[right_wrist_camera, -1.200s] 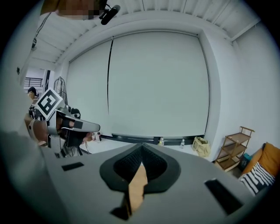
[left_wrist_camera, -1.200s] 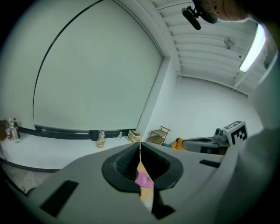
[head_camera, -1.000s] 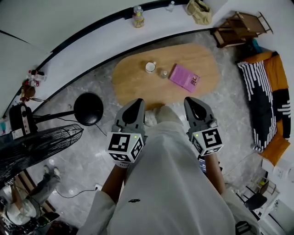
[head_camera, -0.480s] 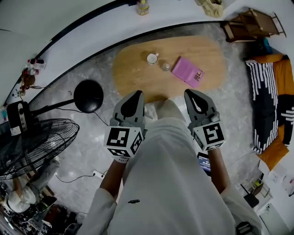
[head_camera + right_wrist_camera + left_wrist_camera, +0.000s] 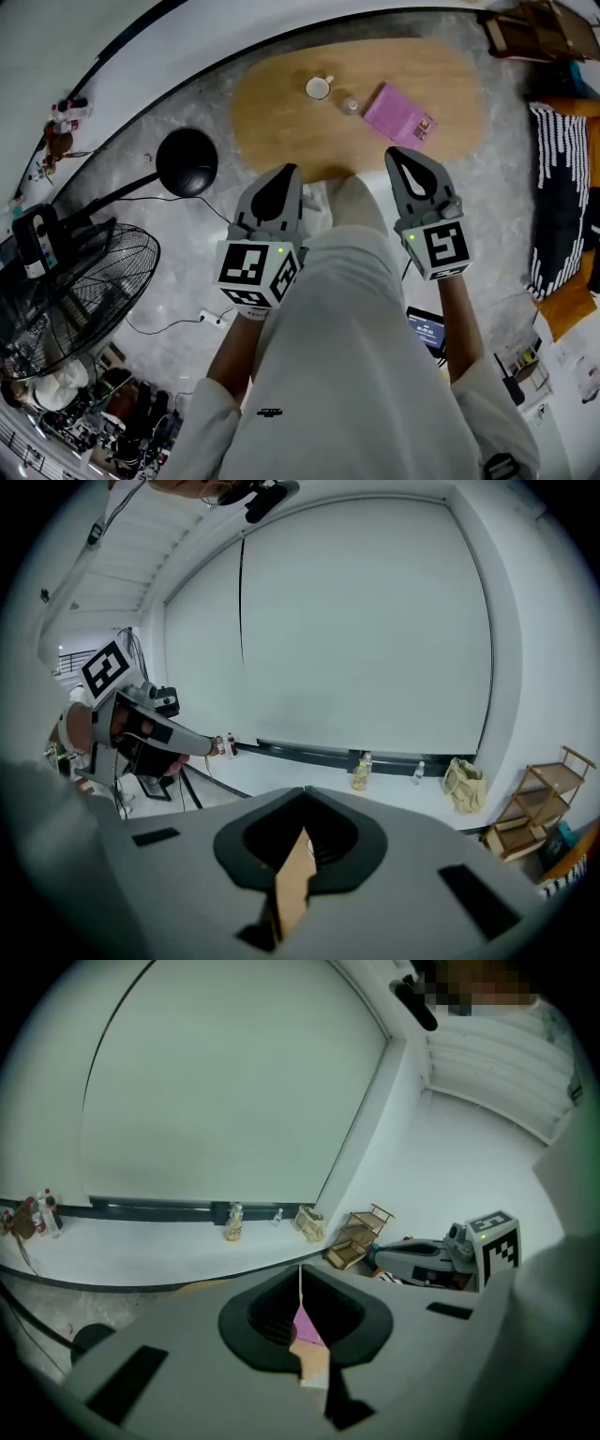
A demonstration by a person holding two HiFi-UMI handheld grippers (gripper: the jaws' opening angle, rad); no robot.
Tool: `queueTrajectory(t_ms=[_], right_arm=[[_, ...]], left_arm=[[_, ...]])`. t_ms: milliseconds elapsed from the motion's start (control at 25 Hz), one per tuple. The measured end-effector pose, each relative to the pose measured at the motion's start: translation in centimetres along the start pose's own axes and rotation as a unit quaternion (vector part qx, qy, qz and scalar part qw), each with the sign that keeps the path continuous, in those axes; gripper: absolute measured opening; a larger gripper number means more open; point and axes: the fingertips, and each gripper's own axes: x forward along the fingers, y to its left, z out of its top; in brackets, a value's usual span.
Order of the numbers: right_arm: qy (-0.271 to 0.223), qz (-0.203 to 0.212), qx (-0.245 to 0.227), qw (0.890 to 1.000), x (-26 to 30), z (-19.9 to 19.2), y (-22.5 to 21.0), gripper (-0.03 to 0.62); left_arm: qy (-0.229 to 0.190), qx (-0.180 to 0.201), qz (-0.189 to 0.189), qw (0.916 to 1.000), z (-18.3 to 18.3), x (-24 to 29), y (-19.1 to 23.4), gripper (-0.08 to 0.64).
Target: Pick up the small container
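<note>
Two closed, empty claws: left claw [image 5: 283,176], right claw [image 5: 401,157], short of surface [image 5: 281,131]. Container [image 5: 350,105] between cup [image 5: 319,88] and pink book [image 5: 398,114], untouched.

on table [image 5: 281,127] – cup [image 5: 319,87], small container [image 5: 350,104], book [image 5: 398,114]

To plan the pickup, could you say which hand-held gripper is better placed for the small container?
Probably the right hand-held gripper: its tip sits nearer the small container than the left hand-held gripper.

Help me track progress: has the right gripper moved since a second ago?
Yes. The right gripper has moved forward: its tip reaches further over the near edge of the wooden table, nearer the pink book.
</note>
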Motion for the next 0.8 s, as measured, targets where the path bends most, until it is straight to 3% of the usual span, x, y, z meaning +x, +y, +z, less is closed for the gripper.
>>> queueTrajectory(t_ms=[640, 800], right_arm=[[0.044, 0.048, 0.005, 0.998, 9.1, -8.2, -3.3, 0.016], [0.058, 0.064, -0.014, 0.996, 11.3, -10.5, -4.1, 0.031]], left_arm=[[0.062, 0.005, 0.024, 0.9978, -2.0, 7.4, 1.1, 0.025], [0.077, 0.000, 0.027, 0.9967, -3.4, 9.5, 1.2, 0.025]])
